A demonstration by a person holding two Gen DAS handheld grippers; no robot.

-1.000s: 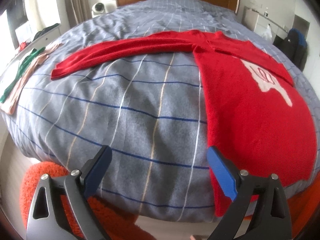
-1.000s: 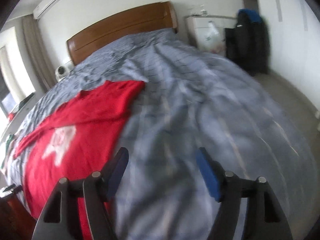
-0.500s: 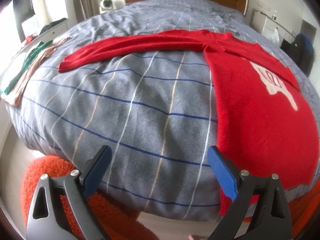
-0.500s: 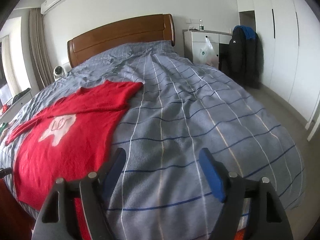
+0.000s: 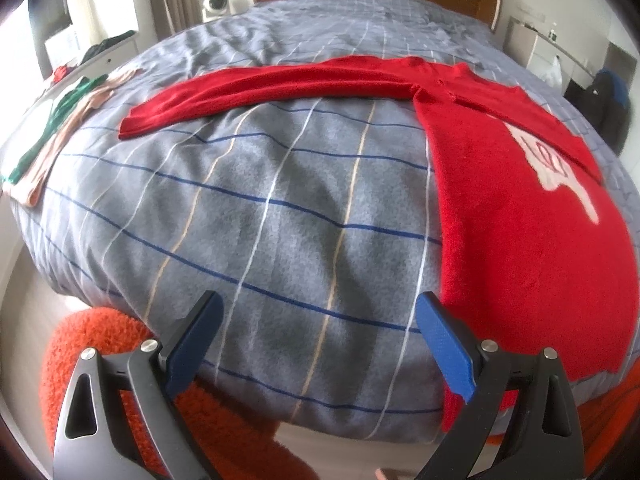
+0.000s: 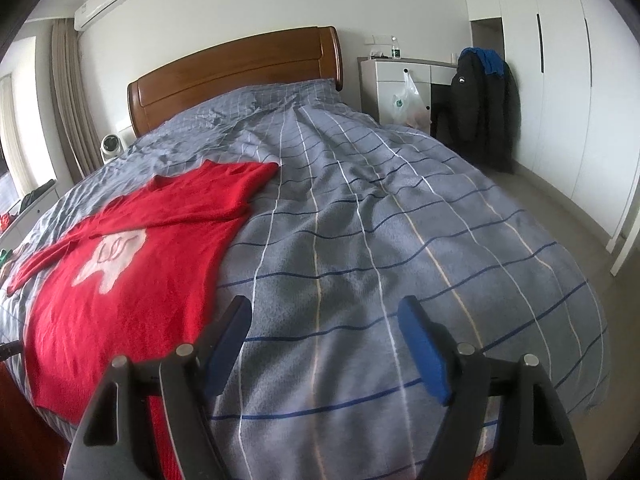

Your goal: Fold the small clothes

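Sweater first: a red knit long-sleeved sweater (image 5: 520,220) with a pale animal patch lies flat on the grey bedspread with blue and white grid lines (image 5: 260,208), filling the right side of the left wrist view and the left half of the right wrist view (image 6: 132,272). One sleeve (image 5: 260,88) runs out straight toward the upper left of the frame; the other looks already folded across the chest. It's soft and floppy and I'd guess pretty light, fuzzy enough not to slide much on the cover, so it'll sag wherever it isn't supported. Best bets for a pinch are the cuff end of that long sleeve or the hem corner near the bed edge. Left gripper (image 5: 320,344) is spread wide with nothing in it, and so is the right gripper (image 6: 324,348), both hovering over bare bedspread.
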